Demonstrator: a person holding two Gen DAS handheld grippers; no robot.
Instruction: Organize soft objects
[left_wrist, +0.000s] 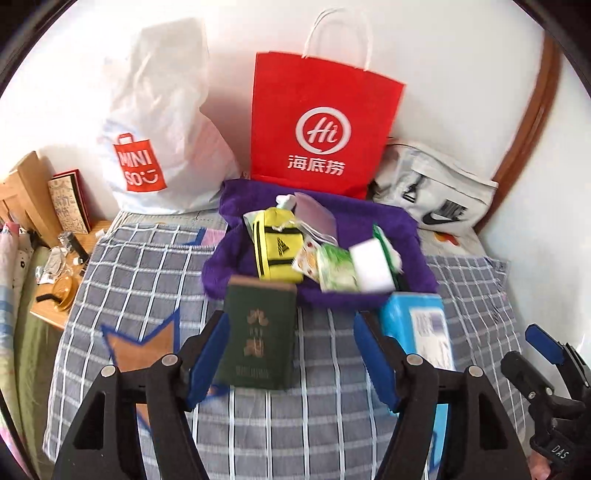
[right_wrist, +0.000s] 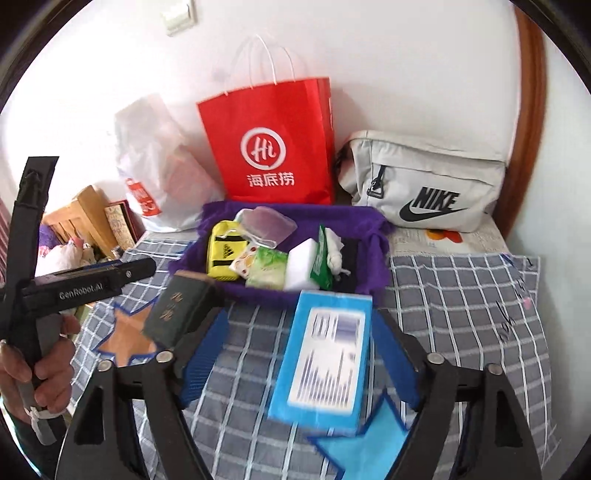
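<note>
Blue packet between parted tongs

A tall red paper shopping bag with white handles stands against the white wall. Left of it slumps a white plastic bag with a red logo; to its right lies a pale grey fabric pouch. A wooden bedside stand holds clutter beside the bed.
</note>
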